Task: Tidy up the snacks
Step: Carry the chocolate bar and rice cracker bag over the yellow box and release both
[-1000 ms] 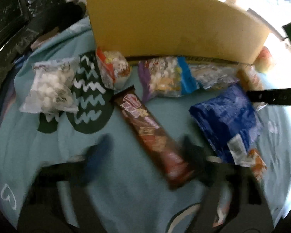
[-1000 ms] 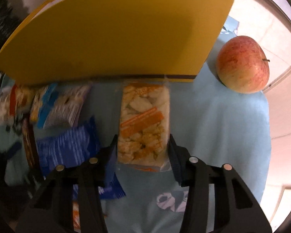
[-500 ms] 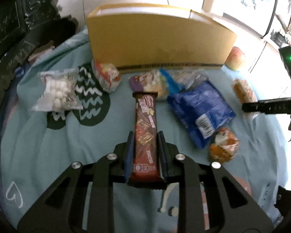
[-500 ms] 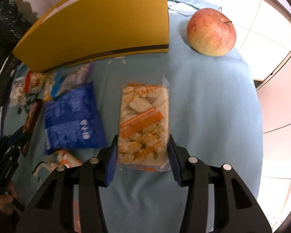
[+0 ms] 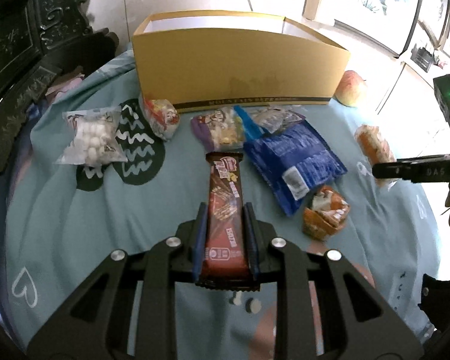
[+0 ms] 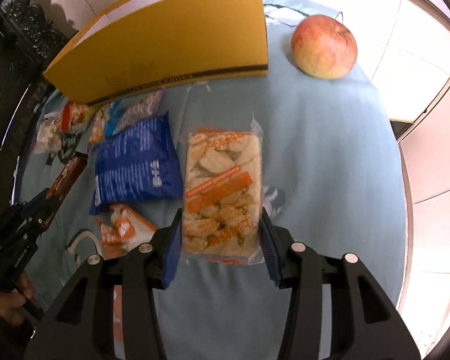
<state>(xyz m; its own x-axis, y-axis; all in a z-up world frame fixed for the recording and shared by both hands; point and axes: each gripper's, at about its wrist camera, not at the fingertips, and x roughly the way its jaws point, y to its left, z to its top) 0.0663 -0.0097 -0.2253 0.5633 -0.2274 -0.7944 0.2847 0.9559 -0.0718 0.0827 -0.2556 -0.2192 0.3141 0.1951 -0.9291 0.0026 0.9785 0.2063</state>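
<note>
My left gripper [image 5: 225,240] is shut on a long brown chocolate biscuit pack [image 5: 225,198] and holds it above the blue cloth. My right gripper [image 6: 220,246] is shut on a clear orange-labelled rice cracker pack [image 6: 222,186], also lifted. The open yellow cardboard box [image 5: 240,69] stands at the back; it also shows in the right wrist view [image 6: 171,45]. On the cloth lie a blue bag [image 5: 294,159], a small orange packet [image 5: 325,213], a marshmallow bag [image 5: 93,138], a red-white packet [image 5: 162,117] and a purple snack bag [image 5: 219,129].
A red apple [image 6: 325,46] sits on the cloth right of the box; it also shows in the left wrist view [image 5: 351,88]. Dark carved furniture [image 5: 18,30] stands at the left. White floor tiles [image 6: 429,156] lie beyond the table's right edge.
My left gripper closed on the chocolate biscuit pack and lifted it back from the box. My right gripper pulled the cracker pack up and away from the box.
</note>
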